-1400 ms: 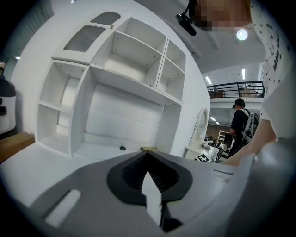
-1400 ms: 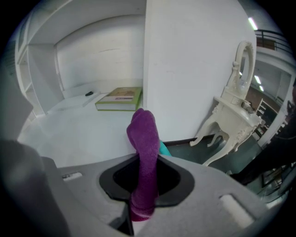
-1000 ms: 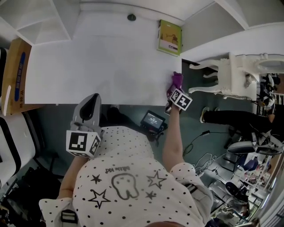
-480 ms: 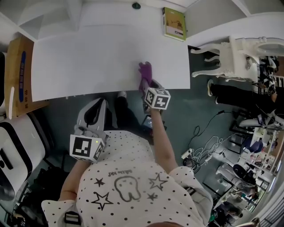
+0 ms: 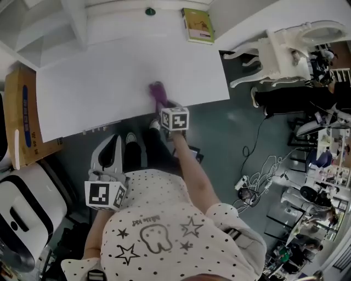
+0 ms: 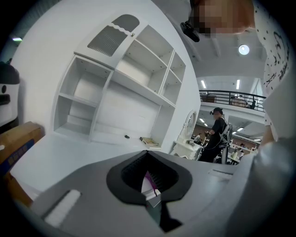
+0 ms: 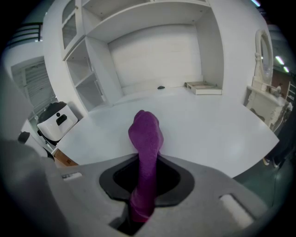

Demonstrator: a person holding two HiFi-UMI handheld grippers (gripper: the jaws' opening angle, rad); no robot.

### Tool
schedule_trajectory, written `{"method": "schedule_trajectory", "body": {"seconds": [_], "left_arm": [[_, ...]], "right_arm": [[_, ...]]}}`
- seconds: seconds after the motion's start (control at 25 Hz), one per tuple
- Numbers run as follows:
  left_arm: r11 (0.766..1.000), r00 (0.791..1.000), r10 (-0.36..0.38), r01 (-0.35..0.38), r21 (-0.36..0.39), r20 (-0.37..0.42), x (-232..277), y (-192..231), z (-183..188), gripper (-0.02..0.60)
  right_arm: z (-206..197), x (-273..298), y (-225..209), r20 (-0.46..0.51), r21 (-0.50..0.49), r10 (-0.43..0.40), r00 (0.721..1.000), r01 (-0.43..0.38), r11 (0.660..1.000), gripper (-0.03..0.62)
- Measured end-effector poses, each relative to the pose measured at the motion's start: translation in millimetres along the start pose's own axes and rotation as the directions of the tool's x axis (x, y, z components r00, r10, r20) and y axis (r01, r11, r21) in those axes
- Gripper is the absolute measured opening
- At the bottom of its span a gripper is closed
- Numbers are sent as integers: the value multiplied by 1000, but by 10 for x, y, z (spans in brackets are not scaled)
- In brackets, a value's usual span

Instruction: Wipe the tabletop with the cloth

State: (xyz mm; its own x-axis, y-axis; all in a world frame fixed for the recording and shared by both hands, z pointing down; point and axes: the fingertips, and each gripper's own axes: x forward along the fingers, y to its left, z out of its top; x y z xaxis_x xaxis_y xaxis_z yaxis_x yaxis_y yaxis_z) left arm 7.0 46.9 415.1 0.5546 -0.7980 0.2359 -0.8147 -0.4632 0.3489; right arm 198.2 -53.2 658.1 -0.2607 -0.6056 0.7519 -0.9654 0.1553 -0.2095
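Much bare tabletop (image 5: 98, 82) lies beyond the cloth (image 5: 158, 93) near the front edge.

White tabletop (image 5: 109, 77), purple cloth (image 5: 158, 92) on it near the front edge, book (image 5: 197, 24) at far right corner, small dark object (image 5: 149, 11) at the back

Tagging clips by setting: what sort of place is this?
Probably a staged room set in a big hall, not a home: white desk with shelves, loose cables on the floor, a railed balcony beyond.
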Motion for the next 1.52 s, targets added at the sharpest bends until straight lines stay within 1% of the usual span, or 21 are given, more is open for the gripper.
{"method": "schedule_trajectory", "body": {"seconds": [0.16, 0.28, 0.52, 0.76, 0.92, 1.04, 1.28, 1.4, 1.52], "left_arm": [[1000, 1000, -8, 8, 21, 21, 55, -73, 99, -5], [999, 999, -23, 21, 45, 45, 164, -181, 175, -5], [998, 997, -48, 45, 51, 56, 402, -483, 207, -5], [997, 997, -46, 42, 63, 60, 606, -749, 151, -5], [997, 997, -27, 23, 68, 66, 684, -837, 107, -5], [998, 998, 0, -4, 60, 65, 713, -903, 159, -5], [998, 997, 15, -20, 65, 78, 802, -1072, 68, -5], [998, 996, 38, -42, 55, 76, 813, -1122, 93, -5], [996, 994, 61, -66, 54, 95, 808, -1130, 45, -5]], "right_arm": [[0, -23, -40, -26, 13, 15, 1000, -14, 1000, 69], [0, -21, -42, -19, 6, 19, 1000, -19, 1000, 69], [-10, -19, -6, -10, -70, 38, 999, -39, 997, 69], [12, -48, -63, -6, -114, 38, 999, -38, 993, 69], [14, -60, -159, -18, -117, 43, 999, -45, 992, 69], [24, -71, -192, -21, -108, 69, 997, -71, 992, 69], [52, -113, -315, -18, -100, 113, 993, -114, 988, 69], [45, -112, -328, -24, -101, 130, 991, -131, 986, 69], [44, -107, -320, -32, -106, 155, 987, -158, 982, 69]]}}
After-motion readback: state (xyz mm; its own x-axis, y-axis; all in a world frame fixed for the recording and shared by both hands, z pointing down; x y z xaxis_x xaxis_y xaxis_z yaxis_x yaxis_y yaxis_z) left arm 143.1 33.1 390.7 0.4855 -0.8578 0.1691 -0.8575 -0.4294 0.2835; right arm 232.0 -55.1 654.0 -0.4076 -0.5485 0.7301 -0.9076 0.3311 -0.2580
